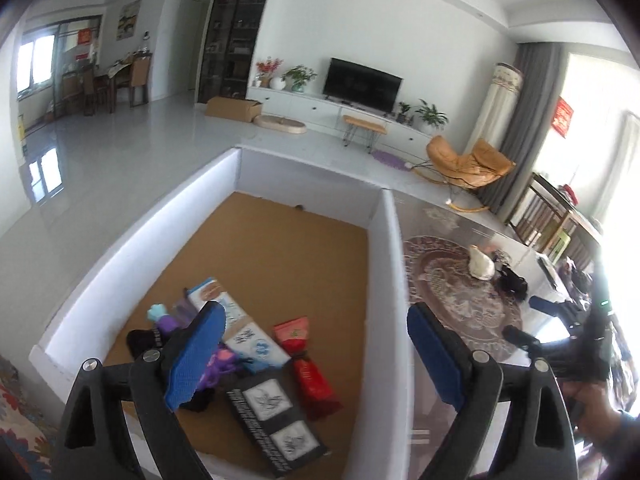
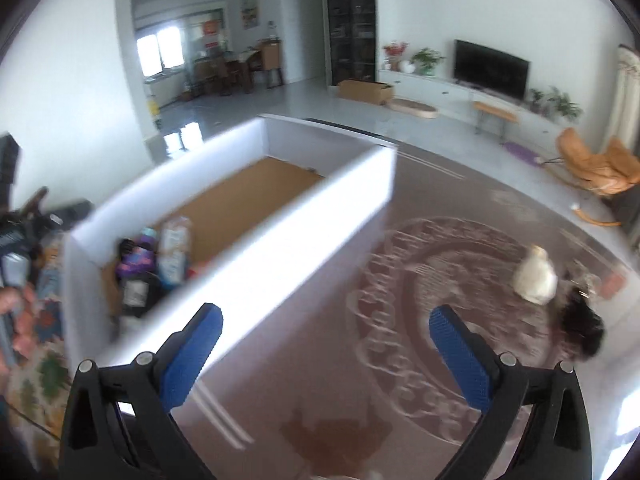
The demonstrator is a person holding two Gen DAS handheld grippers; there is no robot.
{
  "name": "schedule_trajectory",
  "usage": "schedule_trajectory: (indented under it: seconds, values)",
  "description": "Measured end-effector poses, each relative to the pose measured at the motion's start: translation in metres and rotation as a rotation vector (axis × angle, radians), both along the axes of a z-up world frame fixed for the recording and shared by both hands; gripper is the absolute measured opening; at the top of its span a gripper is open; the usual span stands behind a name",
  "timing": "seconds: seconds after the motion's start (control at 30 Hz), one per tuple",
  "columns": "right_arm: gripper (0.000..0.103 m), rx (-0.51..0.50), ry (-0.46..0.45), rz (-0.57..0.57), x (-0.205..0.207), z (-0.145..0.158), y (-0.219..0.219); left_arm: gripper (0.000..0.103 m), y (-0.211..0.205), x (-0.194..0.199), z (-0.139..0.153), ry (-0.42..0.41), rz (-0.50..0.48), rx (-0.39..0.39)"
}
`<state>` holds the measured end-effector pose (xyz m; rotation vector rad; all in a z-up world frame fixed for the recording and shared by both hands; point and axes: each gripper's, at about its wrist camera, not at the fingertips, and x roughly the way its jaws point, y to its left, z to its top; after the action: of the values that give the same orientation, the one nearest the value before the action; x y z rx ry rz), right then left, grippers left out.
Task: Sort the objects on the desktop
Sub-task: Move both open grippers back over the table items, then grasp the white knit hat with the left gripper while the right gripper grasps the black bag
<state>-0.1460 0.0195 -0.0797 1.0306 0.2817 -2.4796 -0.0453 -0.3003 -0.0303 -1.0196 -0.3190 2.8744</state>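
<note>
White-walled box (image 1: 312,188) held the sorted items; both grippers, left (image 1: 316,352) and right (image 2: 326,356), gaped empty; right of it, the blurred, perhaps soft white thing (image 2: 534,280) might slip.

6 items are piled at the near-left corner of the white box (image 1: 384,216); a white pouch (image 1: 482,266) is stood on the table.

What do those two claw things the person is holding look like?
Both match. The left gripper and right gripper each have two black plastic arms with round silver pivot bolts, ending in flat blue textured pads. In the left view the other tool shows a small green light.
</note>
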Motion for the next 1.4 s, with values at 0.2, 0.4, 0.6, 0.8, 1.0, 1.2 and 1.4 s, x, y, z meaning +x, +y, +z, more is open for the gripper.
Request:
schedule_trajectory:
  seconds: [0.2,0.4,0.6,0.8,1.0,1.2,1.4]
  values:
    - [0.103,0.22,-0.062,-0.35,0.008,-0.077,0.166,0.103,0.125,0.001,0.011,0.033,-0.279,0.057]
    - [0.103,0.19,-0.099,-0.53,0.012,-0.093,0.253,0.103,0.23,-0.047,-0.063,-0.118,-0.374,-0.019]
    - [0.103,0.179,-0.106,-0.54,-0.001,-0.098,0.26,0.103,0.286,-0.097,-0.138,-0.249,-0.387,-0.168]
    - [0.103,0.168,-0.112,-0.534,-0.011,-0.108,0.261,0.103,0.315,-0.118,-0.163,-0.296,-0.414,-0.265]
    - [0.103,0.099,-0.137,-0.538,-0.018,-0.111,0.27,0.103,0.325,-0.134,-0.165,-0.288,-0.424,-0.287]
    - [0.103,0.031,-0.171,-0.56,-0.018,-0.115,0.279,0.103,0.33,-0.178,-0.163,-0.274,-0.405,-0.274]
    - [0.103,0.029,-0.16,-0.579,-0.016,-0.115,0.277,0.103,0.353,-0.247,-0.162,-0.34,-0.432,-0.291]
